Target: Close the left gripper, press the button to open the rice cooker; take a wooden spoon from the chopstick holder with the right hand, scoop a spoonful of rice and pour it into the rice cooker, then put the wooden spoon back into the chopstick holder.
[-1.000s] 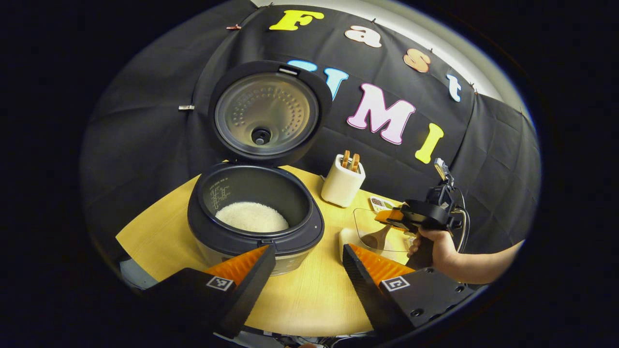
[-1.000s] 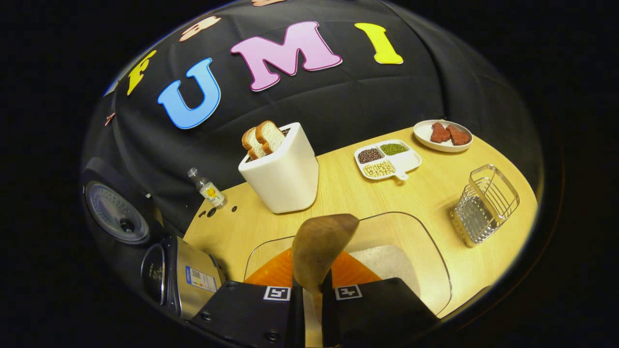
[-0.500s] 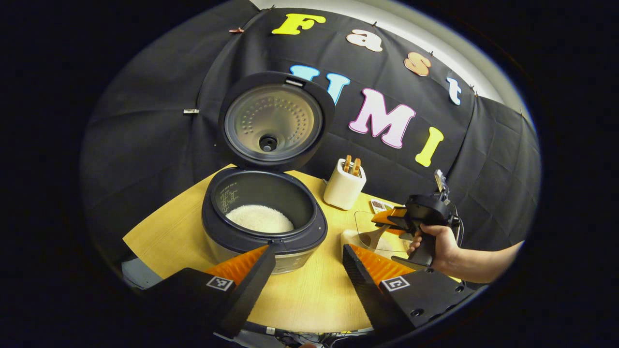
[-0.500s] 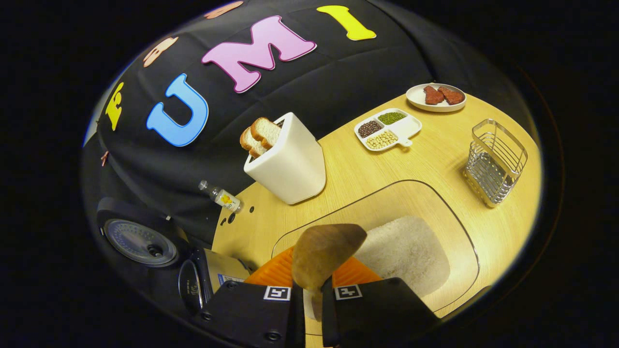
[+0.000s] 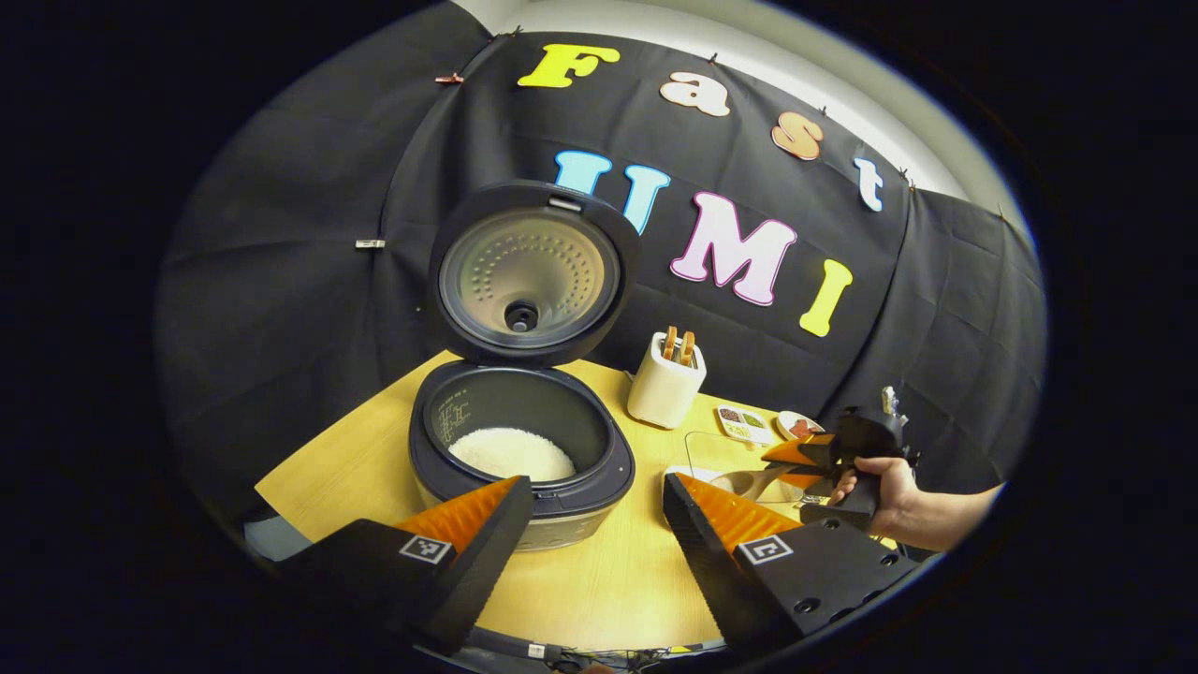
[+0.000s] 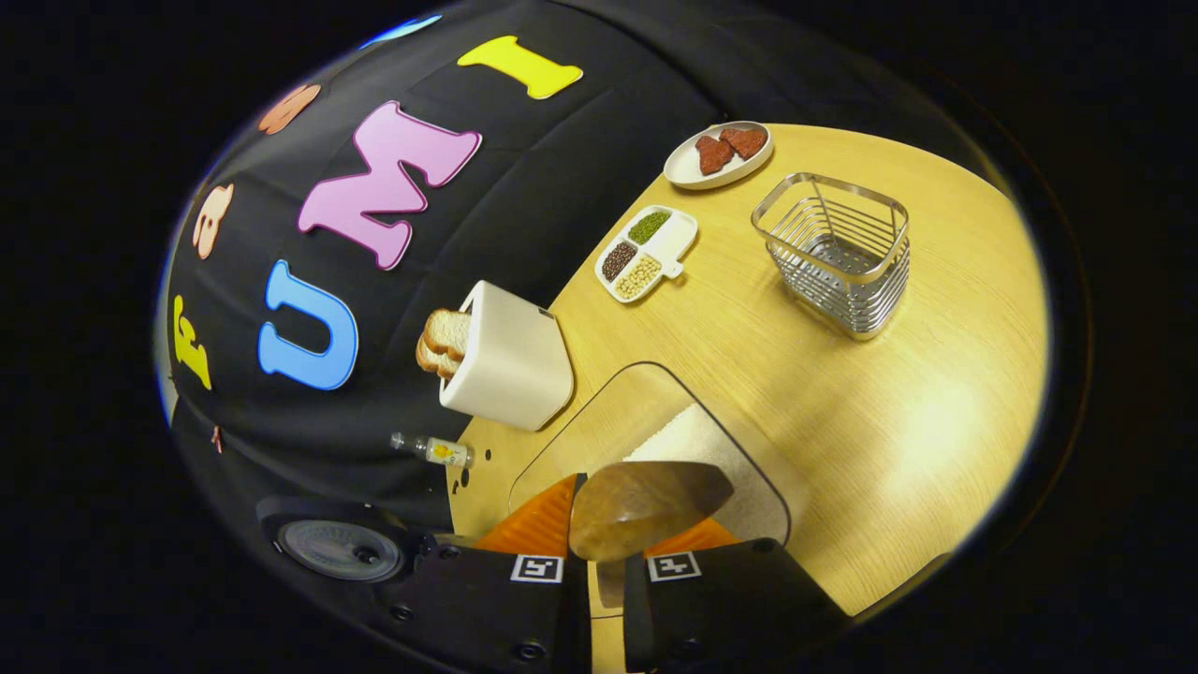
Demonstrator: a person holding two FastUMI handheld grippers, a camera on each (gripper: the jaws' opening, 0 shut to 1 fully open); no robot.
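In the left gripper view the rice cooker [image 5: 524,468] stands open, lid [image 5: 529,276] upright, white rice in its pot. My left gripper [image 5: 594,482] hovers in front of it, open and holding nothing. To the right, a hand holds my right gripper [image 5: 796,457] low over a clear rice container [image 5: 721,449]. In the right gripper view my right gripper [image 6: 608,534] is shut on the wooden spoon [image 6: 646,505], whose bowl lies tilted over the rice container [image 6: 711,449]. The wire chopstick holder [image 6: 838,248] stands at the far right of the table.
A white toaster [image 6: 510,365] with bread stands behind the container, a small bottle [image 6: 435,450] beside it. A divided dish of beans [image 6: 646,253] and a plate [image 6: 716,154] with red pieces sit near the back wall. The cooker's lid [image 6: 342,550] shows at lower left.
My right gripper has rolled and dropped lower, bringing the spoon's bowl down over the rice container. My left gripper has drawn back from the cooker, still open.
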